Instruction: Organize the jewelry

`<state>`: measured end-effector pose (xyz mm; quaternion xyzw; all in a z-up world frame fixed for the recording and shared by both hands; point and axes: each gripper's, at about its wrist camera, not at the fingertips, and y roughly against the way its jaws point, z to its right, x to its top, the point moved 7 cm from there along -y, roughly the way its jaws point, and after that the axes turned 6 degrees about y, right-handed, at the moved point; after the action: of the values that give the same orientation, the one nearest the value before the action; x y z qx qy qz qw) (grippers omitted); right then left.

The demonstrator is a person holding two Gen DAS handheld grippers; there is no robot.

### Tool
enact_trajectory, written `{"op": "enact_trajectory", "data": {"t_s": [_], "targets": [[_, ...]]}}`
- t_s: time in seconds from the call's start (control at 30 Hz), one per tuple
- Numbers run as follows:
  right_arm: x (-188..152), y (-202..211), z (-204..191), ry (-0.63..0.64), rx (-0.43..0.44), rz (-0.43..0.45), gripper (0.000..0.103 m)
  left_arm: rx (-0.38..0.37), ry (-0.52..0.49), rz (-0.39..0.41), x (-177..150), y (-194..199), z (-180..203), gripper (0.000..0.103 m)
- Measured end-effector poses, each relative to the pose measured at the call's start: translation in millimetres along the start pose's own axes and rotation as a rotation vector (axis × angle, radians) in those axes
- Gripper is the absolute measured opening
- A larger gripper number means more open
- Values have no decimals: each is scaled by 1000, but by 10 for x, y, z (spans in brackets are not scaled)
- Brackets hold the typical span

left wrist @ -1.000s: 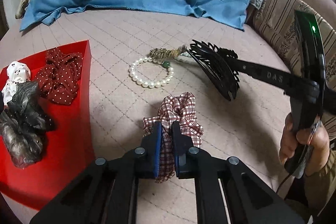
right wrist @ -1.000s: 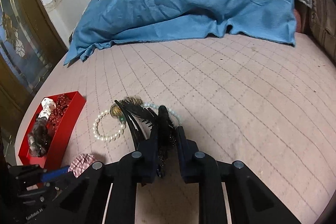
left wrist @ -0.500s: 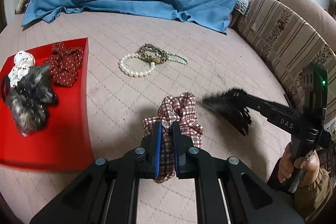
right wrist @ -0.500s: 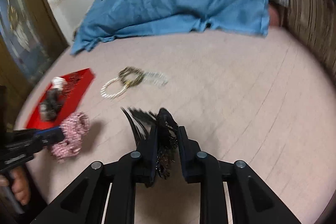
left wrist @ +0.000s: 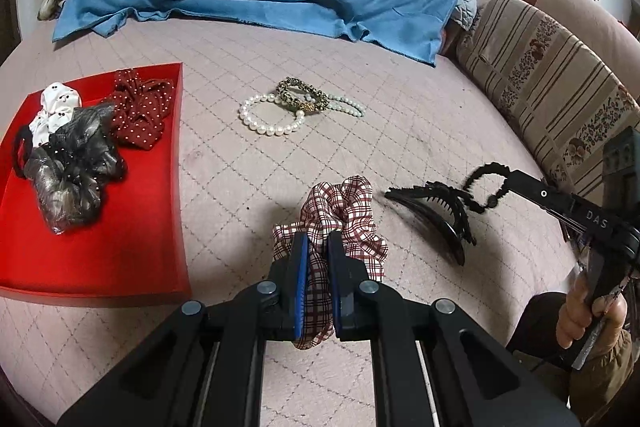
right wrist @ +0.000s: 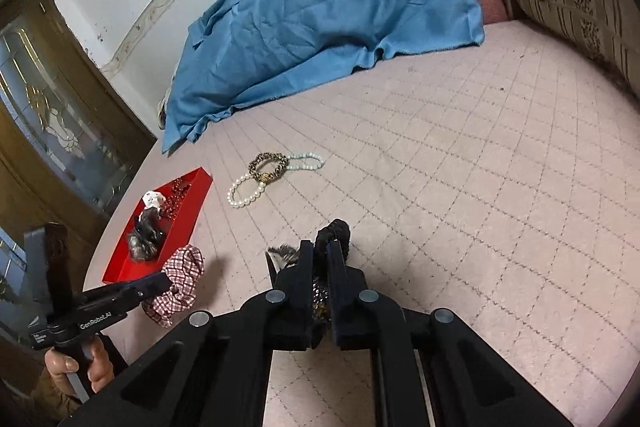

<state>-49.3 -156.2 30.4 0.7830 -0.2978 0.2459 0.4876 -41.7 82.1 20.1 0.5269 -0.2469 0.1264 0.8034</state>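
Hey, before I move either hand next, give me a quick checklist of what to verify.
1. Left tool shut on plaid scrunchie: ok.
2. Right tool shut on black clip: ok, by its frilly edge only.
3. Bare room in red tray: ok.
4. Clip lifted off the bed: cannot tell.
5. Bracelets sorted: not ok, on the bed.

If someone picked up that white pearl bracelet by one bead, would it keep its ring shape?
Probably not: the pearl bracelet is separate beads on a string, so it would likely sag. It lies under the leopard-print band, which might drag along.
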Motion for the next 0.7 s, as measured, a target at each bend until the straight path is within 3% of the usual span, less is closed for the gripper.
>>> {"op": "enact_trajectory", "data": {"t_s": [0.3,0.7], "targets": [[99,25,-602,146,8,13,8,-3,62,76,95,369,-250,10],[97,-392,-1718,283,136,-60,8,173,289,194,184,882,-1550,10]]}}
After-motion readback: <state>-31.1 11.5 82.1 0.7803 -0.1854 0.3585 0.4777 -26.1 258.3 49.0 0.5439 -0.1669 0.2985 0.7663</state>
